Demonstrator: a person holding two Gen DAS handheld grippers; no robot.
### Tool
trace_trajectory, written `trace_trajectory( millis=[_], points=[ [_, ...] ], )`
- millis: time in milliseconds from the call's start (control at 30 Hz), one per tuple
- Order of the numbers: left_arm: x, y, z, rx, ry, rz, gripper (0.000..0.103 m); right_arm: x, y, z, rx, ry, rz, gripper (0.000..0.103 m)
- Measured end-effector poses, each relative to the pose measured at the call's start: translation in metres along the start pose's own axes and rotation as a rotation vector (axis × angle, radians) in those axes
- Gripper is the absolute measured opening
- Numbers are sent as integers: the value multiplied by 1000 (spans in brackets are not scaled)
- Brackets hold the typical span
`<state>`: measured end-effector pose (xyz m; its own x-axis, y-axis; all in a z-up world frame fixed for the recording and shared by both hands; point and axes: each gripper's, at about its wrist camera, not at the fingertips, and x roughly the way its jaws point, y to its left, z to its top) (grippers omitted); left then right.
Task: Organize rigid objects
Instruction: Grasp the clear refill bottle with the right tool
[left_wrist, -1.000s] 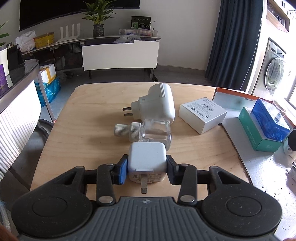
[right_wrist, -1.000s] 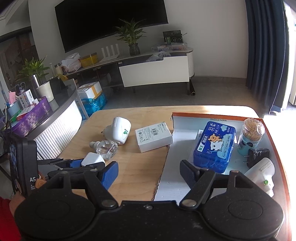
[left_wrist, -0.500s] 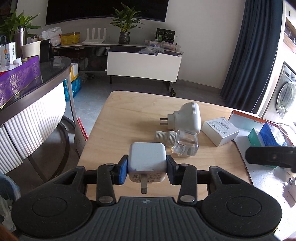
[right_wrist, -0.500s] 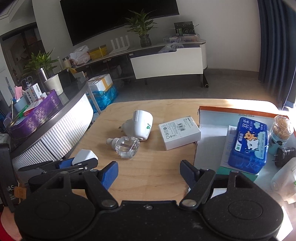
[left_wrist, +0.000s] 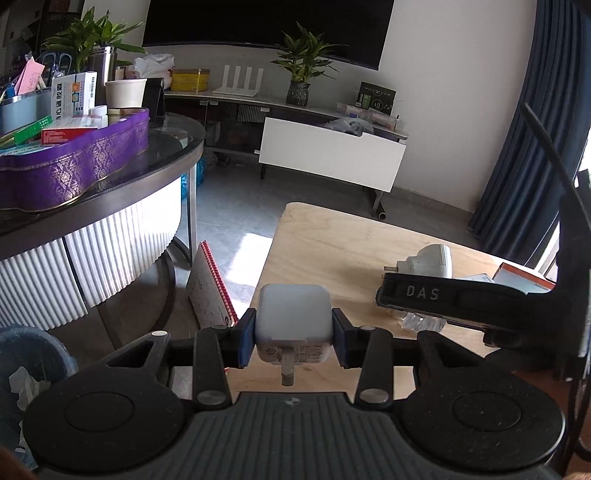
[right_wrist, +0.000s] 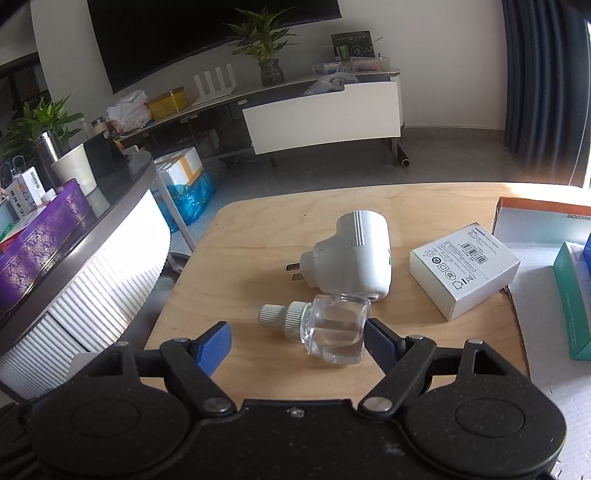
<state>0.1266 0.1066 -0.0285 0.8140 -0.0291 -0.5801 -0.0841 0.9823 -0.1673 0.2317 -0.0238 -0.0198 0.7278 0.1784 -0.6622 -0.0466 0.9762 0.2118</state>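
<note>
Left gripper (left_wrist: 293, 336) pinches a white charger cube (left_wrist: 292, 320) between its blue pads, prong toward the camera, held above the near edge of the wooden table (right_wrist: 280, 229). Right gripper (right_wrist: 297, 338) jaws are opening, spread wide around a clear glass bottle (right_wrist: 332, 328) lying on its side on the table; the right pad is just beside the glass, contact unclear, left pad apart from the cap. White plug-in unit (right_wrist: 351, 254) lies just behind the bottle, white box (right_wrist: 465, 267) to its right.
</note>
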Motion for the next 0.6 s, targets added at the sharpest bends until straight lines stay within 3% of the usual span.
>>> trace_trajectory(
  millis=[233,333,600],
  points=[
    [2,11,0,-34,-3,2,42,32,17,-10,-49,-12,-111,100],
    [3,12,-1,-36,-2,-5,42,33,17,-13,-78,-33,-112,93],
    [1,4,-4,-11,-2,-22,42,-2,14,-22,-139,-34,-59,92]
  ],
)
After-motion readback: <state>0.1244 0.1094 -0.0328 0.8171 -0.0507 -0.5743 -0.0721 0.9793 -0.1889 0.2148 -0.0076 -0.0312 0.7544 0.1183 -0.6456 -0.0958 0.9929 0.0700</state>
